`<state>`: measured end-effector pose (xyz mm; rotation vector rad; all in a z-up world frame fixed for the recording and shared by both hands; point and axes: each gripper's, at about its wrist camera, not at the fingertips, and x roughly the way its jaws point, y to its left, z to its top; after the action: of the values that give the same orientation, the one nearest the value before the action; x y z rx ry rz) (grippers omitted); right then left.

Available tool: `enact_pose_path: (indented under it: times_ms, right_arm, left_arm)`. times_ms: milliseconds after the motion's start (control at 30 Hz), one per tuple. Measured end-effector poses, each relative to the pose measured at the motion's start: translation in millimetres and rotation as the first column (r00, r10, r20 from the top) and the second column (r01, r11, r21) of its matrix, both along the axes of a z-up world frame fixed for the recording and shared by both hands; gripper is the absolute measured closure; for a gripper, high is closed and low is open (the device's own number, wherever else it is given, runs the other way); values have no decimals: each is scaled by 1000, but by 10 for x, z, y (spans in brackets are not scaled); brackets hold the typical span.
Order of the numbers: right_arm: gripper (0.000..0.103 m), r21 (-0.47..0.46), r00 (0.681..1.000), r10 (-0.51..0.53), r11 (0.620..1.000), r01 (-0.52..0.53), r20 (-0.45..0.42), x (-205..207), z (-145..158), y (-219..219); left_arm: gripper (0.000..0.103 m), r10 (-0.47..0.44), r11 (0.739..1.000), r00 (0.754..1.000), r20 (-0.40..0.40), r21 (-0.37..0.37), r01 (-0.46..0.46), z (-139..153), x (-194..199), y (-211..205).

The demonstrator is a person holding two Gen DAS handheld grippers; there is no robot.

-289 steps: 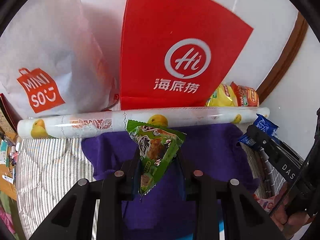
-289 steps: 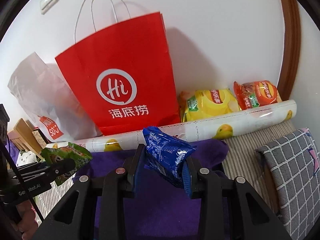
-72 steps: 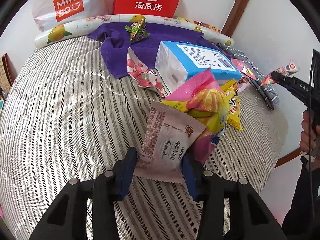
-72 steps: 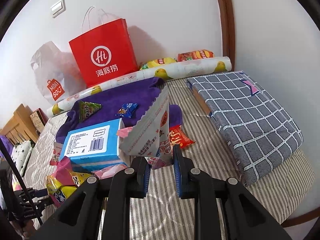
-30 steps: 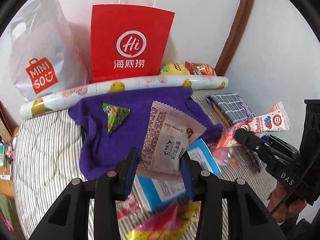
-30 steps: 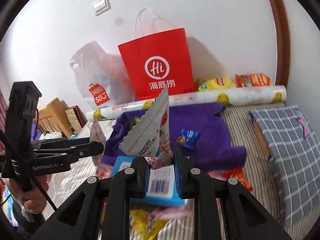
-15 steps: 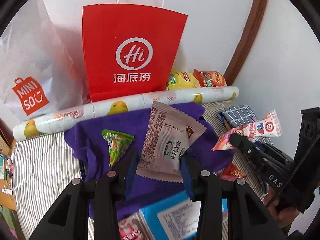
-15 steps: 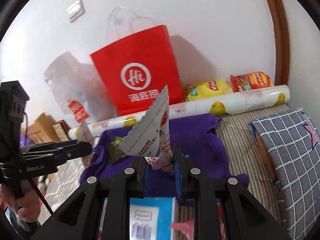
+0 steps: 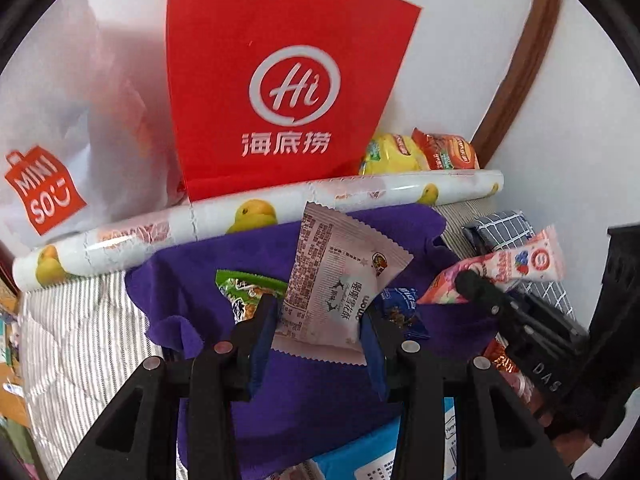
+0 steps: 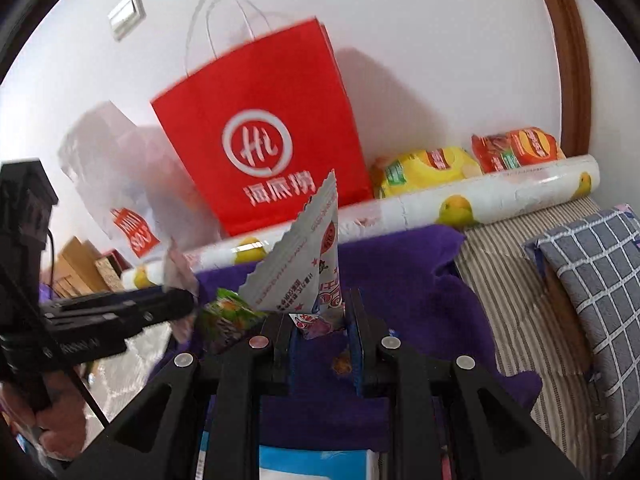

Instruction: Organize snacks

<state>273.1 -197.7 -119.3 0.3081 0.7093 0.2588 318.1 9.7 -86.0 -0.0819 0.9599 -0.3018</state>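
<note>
From the left wrist view, the left tongs (image 9: 320, 320) are clamping a pale pink snack packet (image 9: 340, 276) by its lower sides, holding it upright above the purple towel (image 9: 312, 392) on the bed, where a green packet (image 9: 244, 292) and a blue packet (image 9: 400, 312) are already lying. The pink packet is looking light, puffy and crinkly, so I am guessing it will be slippery and safest pinched across a flat sealed edge, not the air-filled middle. This view is also showing the right tongs from the side, gripping a strawberry-printed packet (image 9: 512, 268) by one end. From the right wrist view, the right tongs (image 10: 320, 320) are pressing tight on that same packet (image 10: 308, 256) at its bottom seam, its serrated top standing free. Only here am I seeing the red bag's (image 10: 264, 140) handles, the wall switch (image 10: 126, 14) and the person's hand (image 10: 60, 420) carrying the left tongs.
</note>
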Motion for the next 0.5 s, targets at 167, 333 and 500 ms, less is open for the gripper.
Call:
enact_pose_path:
  times_ms: [167,333,500]
  right_arm:
    - [82,25,999,12,1000,-11,-31,29,-125,-14]
    - [82,9,999,22,1000,-22,-31,-3,-138,16]
    - [82,-3,998,45,999,-46,-43,-22,-167,63]
  left_arm:
    - [64,2,1000,999,-35,8,-1,-110,58,-2]
    - [64,-4,1000,998,-57,15,5,-191,103,-27]
    - [64,-5,1000,997,-73,25,7,-246,129,-45]
